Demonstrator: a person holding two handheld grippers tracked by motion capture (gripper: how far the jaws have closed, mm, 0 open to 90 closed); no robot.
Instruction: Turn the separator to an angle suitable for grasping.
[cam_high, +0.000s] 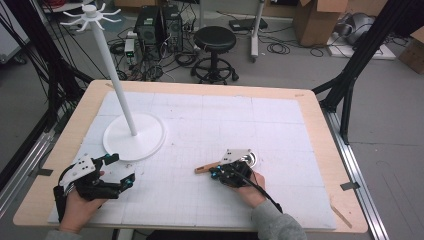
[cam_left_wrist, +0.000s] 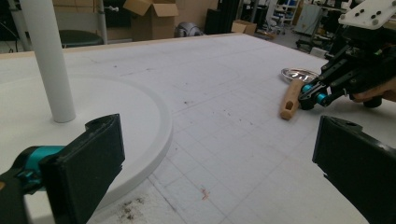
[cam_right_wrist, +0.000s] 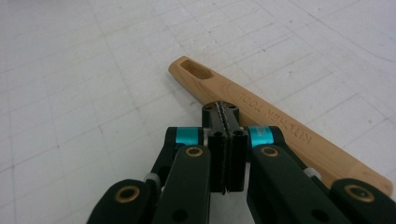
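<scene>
A kitchen tool lies on the white mat right of centre, with a wooden handle and a round metal head. My right gripper is shut, its pads pressed flat together with nothing between them. In the right gripper view its tips sit just over the near edge of the handle, which has a slot at its far end. Whether they touch the wood I cannot tell. My left gripper stands open at the front left, with only bare mat between its jaws.
A white hook stand rises at the left, its pole on a round base close to my left gripper. The left gripper view has this base, the handle and the right gripper farther off. A stool and boxes stand beyond the table.
</scene>
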